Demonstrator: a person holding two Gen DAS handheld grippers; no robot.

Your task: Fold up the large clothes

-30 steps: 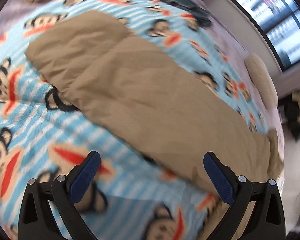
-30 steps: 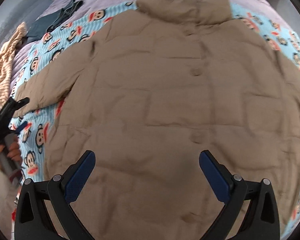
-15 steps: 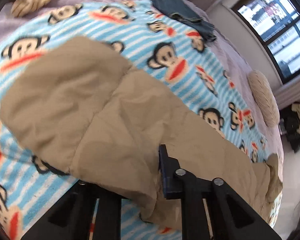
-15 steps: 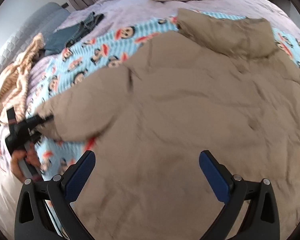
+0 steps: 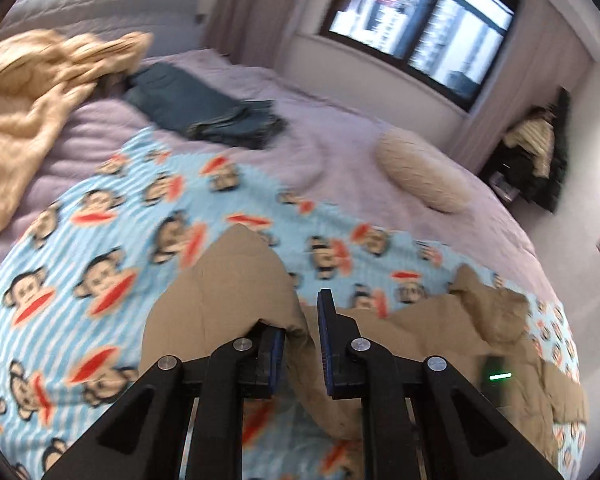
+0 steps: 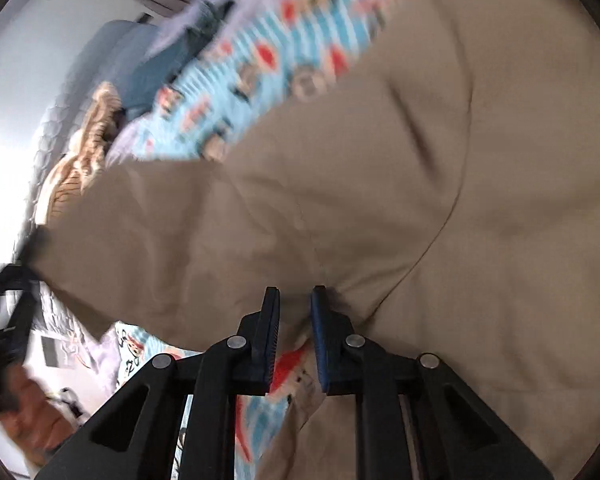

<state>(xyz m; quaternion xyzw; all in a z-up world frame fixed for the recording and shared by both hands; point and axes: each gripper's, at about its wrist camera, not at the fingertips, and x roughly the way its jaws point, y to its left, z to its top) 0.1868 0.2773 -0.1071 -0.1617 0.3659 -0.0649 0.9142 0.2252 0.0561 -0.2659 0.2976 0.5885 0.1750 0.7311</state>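
Puffy tan quilted jacket (image 6: 440, 168), sleeve (image 5: 228, 280) lifted, creased

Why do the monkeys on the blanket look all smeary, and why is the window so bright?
Left wrist view: the monkey blanket smears from motion blur; the window is overexposed by daylight. Right wrist view: the blanket streaks even more, while the tan coat nearby stays fairly sharp; the fisheye lens bends all edges.

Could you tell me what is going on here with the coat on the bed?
A person with a gripper in each hand is folding a tan coat on a monkey-print blanket. The left gripper is shut on the sleeve, lifted off the blanket. The right gripper's jaws are closing at the coat's edge.
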